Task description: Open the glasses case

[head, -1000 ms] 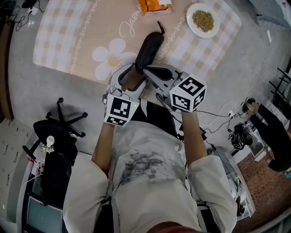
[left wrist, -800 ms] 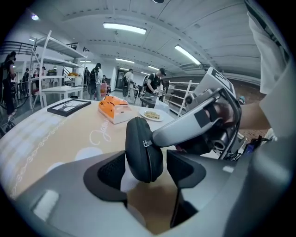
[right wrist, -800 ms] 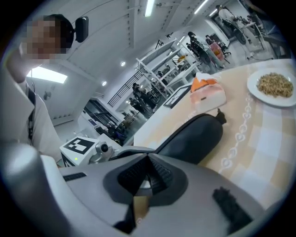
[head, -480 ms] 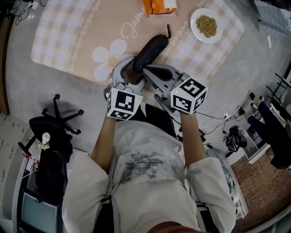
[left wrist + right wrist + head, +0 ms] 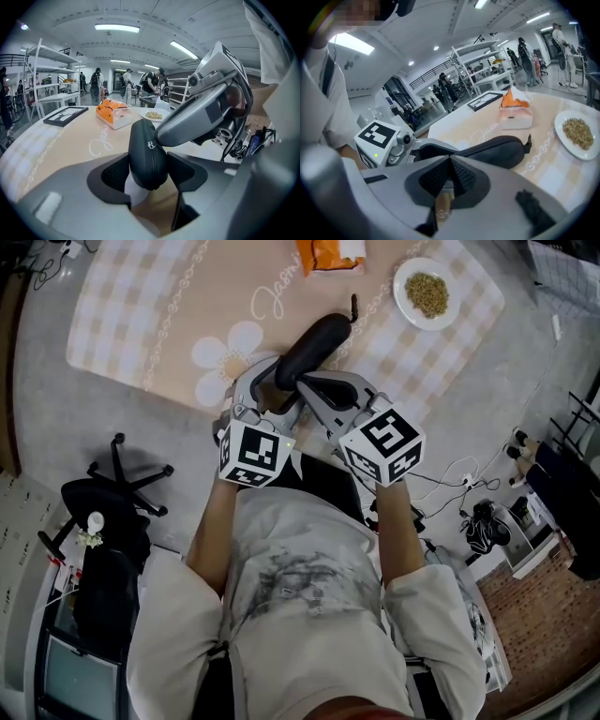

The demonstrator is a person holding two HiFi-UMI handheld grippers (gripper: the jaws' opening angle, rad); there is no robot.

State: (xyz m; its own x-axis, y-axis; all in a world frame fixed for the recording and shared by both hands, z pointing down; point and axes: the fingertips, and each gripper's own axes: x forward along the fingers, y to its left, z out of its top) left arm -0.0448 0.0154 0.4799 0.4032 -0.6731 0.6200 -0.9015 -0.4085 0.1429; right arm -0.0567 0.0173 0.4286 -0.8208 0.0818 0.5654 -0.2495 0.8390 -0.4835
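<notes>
Surroundings:
- The tabletop (image 5: 141, 315) carries a checked cloth with a white flower print.
- An orange packet (image 5: 330, 253) sits at the far edge.
- A white plate (image 5: 410, 298) of grain is near the far right corner, well apart from the grippers.
- A black frame (image 5: 65, 115) lies flat toward the far left.
- An office chair (image 5: 122, 491) stands on the floor off the near left corner.

Obstruction: in the left gripper view the body of the right gripper (image 5: 450, 171) crosses over the case and hides its far half.

Glasses case (image 5: 311, 345):
- Black, oblong, rounded, with a zip seam running along its side.
- It is at the near edge of the tabletop, right of the flower. Its long axis slants away toward the plate, and there is a small tab at its far end.
- I cannot tell whether it touches the cloth.

Left gripper (image 5: 149, 172): fingers (image 5: 112, 174) are clamped on the near end of the case, one ribbed pad on each side.

Right gripper: fingers are closed, pads meeting. Their tips are right at the metal zipper pull (image 5: 150, 144) on the seam. I cannot tell whether the pull is pinched.
</notes>
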